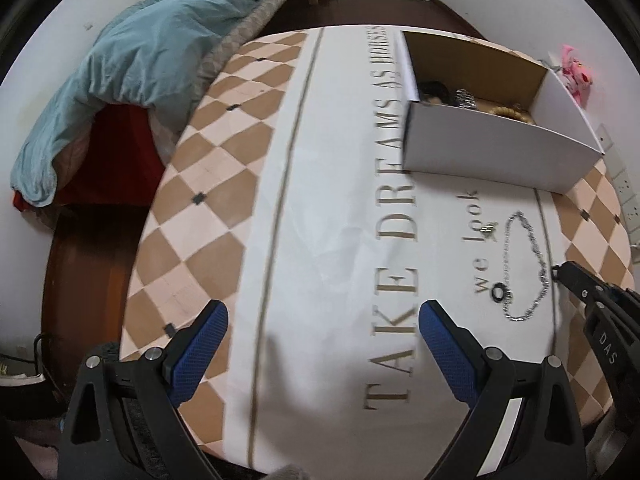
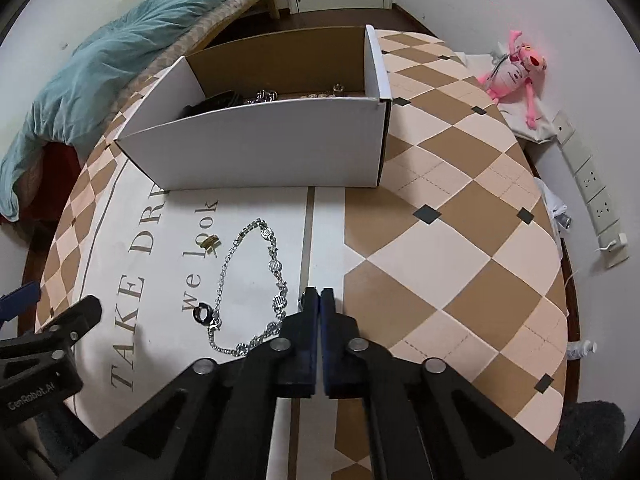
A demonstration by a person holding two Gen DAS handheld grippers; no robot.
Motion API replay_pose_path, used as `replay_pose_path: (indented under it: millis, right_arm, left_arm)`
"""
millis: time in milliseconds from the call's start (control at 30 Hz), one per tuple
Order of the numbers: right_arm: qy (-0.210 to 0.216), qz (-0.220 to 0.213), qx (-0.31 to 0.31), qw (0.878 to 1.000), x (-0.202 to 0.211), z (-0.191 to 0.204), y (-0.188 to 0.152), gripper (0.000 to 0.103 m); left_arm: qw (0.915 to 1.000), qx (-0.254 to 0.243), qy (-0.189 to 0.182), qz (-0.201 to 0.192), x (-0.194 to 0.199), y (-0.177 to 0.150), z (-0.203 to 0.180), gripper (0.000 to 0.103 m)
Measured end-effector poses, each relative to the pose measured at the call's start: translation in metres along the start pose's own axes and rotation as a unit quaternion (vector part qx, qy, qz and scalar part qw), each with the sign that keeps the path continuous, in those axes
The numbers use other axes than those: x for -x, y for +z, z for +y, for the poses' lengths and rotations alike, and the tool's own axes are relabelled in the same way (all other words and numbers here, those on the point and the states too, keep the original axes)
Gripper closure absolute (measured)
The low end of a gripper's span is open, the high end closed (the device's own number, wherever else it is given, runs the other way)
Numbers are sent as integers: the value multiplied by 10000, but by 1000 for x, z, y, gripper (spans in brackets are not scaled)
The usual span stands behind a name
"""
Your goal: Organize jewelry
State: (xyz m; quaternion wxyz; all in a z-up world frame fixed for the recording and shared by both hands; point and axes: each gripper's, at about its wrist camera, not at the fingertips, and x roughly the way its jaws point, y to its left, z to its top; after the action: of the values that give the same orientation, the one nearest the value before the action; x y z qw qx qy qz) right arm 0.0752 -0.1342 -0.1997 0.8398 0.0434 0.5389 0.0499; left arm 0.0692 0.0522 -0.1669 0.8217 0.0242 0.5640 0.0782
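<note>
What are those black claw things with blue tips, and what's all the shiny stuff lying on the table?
They are grabbers that a person holds, one in each hand. Each carries a small camera looking along its two fingers, so you get two pictures.

The left picture shows the left gripper, its blue pads wide apart and holding nothing. The other shows the right gripper, its pads pressed together and empty.

The table has a checked tan and cream tablecloth with printed words. On it lie a silver chain bracelet, a small black ring and a little gold-coloured piece. Behind them stands an open white cardboard box with more jewellery inside. Nothing is held.
</note>
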Motion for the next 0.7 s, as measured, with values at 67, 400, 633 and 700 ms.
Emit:
replay_pose_path:
  millis: [67,400,633,700]
  right_arm:
    - [116,-46,-233,9997,7,-11,-1,103]
    - [308,41,-950,9950,26,-56,-4,103]
    - [164,141,-1087,9938,24,-66,-9,103]
    - [150,146,-1092,9938,24,-66,-9,103]
  left_arm:
    - [9999,-58,-141,-7,-1,1,-7,6]
    - [9929,-449,-1102,-29,-5,5,-54,7]
    - [9891,-804,-1231,-21,-9,3,-79,43]
    - [9881,-894,-1255,-21,-11,1,-83,60]
